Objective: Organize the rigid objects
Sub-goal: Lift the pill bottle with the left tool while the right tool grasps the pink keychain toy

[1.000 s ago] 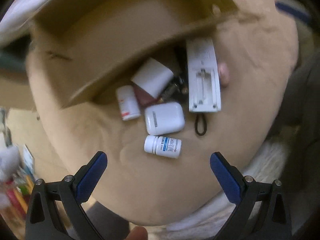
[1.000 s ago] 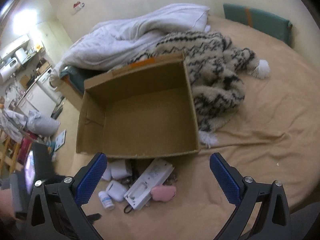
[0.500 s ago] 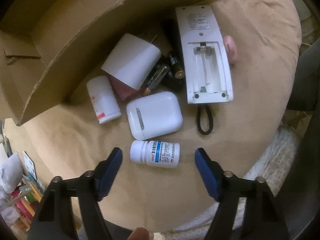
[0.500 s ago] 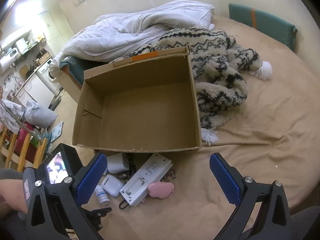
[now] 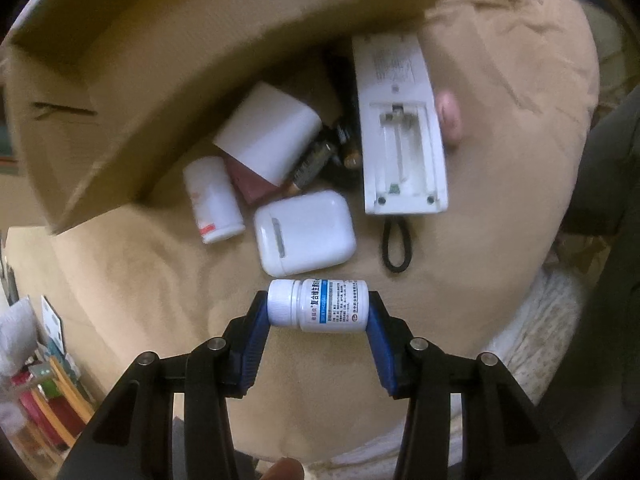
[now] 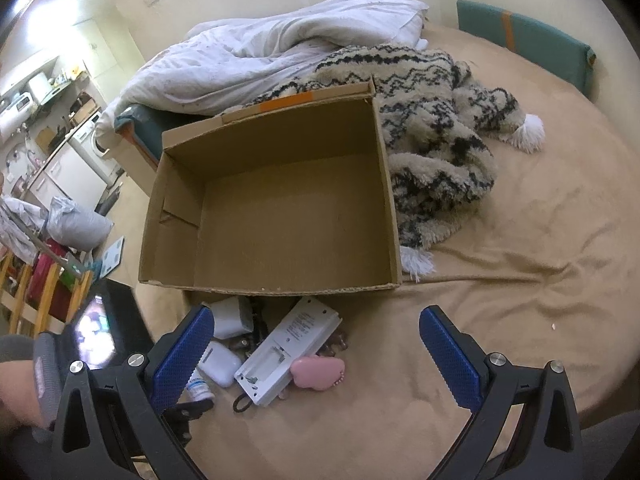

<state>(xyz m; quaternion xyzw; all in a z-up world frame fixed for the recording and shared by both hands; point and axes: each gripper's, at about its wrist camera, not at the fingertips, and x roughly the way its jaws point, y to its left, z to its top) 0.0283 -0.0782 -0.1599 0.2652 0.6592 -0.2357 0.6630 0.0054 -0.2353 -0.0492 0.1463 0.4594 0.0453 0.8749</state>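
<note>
Left wrist view looks straight down on the left gripper (image 5: 318, 312), whose blue pads have just been closing and now press on both ends of a small white pill bottle (image 5: 318, 310) with a blue-striped label, lying on its side on the tan bed (image 5: 520, 160) near the bed's front edge. Just beyond the bottle lies a white earbud case (image 5: 305, 233), and past it a second white bottle (image 5: 213, 199), a white box (image 5: 269, 137), loose batteries (image 5: 316, 160), a white remote (image 5: 400, 128) turned face down with its battery bay uncovered, and a pink item (image 5: 449, 118) beside the remote. All of these sit against the near wall of an open cardboard box (image 6: 276, 216), which is empty inside. Right wrist view shows the right gripper (image 6: 316, 356) hovering over the same cluster with its jaws spread wide and nothing between them. A patterned fuzzy blanket (image 6: 432, 120) lies right of the box, toward the bed's far side.
</note>
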